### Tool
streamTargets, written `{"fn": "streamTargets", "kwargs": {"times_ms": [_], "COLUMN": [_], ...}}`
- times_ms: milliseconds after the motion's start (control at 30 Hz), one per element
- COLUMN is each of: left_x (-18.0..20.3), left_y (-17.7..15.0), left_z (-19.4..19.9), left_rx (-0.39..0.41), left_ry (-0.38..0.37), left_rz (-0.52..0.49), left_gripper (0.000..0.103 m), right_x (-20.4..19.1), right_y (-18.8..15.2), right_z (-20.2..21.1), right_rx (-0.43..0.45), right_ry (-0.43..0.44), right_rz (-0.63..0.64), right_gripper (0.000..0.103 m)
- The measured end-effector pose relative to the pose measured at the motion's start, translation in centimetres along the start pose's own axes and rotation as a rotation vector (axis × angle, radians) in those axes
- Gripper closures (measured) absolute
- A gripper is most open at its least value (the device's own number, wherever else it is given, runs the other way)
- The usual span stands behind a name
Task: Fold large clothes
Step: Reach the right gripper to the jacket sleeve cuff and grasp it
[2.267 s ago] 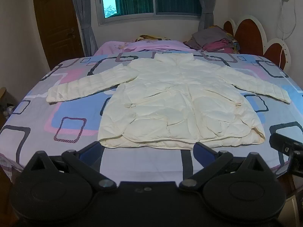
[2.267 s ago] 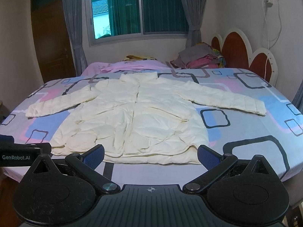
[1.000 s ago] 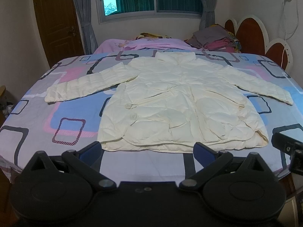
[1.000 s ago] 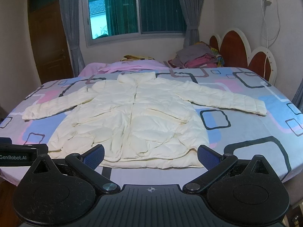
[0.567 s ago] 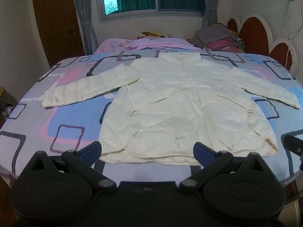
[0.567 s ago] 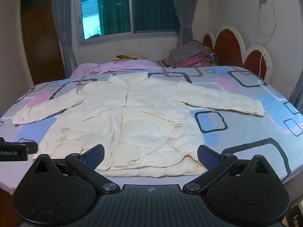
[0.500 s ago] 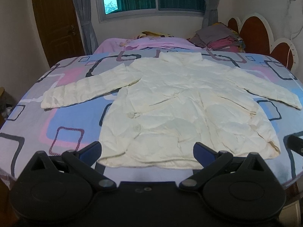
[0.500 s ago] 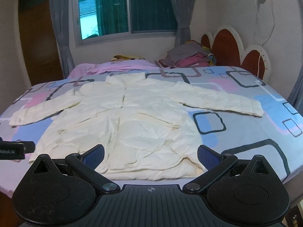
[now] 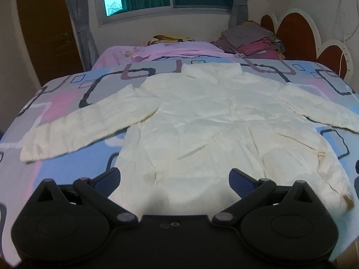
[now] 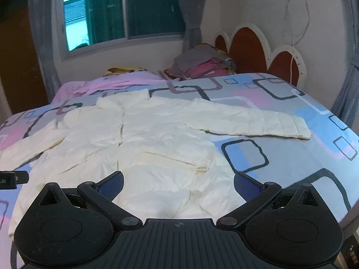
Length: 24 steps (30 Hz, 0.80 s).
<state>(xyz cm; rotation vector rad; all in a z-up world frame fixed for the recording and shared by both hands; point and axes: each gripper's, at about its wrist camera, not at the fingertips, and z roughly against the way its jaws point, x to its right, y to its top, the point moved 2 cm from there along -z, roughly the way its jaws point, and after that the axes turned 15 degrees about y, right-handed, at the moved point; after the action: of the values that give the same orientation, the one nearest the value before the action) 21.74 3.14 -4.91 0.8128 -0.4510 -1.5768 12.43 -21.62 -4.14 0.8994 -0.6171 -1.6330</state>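
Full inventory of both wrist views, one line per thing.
jacket: 1, cream, spread flat on the bed, sleeves out to both sides
bed cover: 1, grey, pink and blue squares, under the jacket
pink sheet: 1, far end of the bed
clothes pile: 1, grey and pink, far right corner of the bed
headboard: 1, brown with white trim, right
window: 1, far wall, grey curtains
door: 1, brown, far left
cable: 1, white, right wall
left gripper: open, over the jacket hem
right gripper: open, over the jacket hem
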Motion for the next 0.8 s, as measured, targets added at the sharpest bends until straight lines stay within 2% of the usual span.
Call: {"fn": "streamTargets", "kwargs": {"times_ms": [267, 400, 600, 800], "left_x": [0.3, 1.2, 4.2, 8.6], "left_y": [3.3, 4.4, 6.1, 7.8], "left_z": [-5.2, -7.0, -8.9, -10.7], "left_rx": [-0.011, -0.041, -0.042, -0.064], "left_ry": [-0.049, -0.061, -0.045, -0.028], "left_rz": [-0.015, -0.018, -0.017, 0.023], "left_gripper": [0.000, 0.000, 0.000, 0.002], "right_x": [0.4, 1.5, 5.8, 12.4], "right_y": [2.4, 3.4, 5.2, 7.3], "right_z": [-3.8, -5.3, -8.1, -11.4], "right_rx": [0.006, 0.002, -0.001, -0.020], "right_ry": [-0.071, -0.088, -0.094, -0.084], "right_rz": [-0.041, -0.046, -0.045, -0.054], "right_gripper": [0.000, 0.000, 0.000, 0.000]}}
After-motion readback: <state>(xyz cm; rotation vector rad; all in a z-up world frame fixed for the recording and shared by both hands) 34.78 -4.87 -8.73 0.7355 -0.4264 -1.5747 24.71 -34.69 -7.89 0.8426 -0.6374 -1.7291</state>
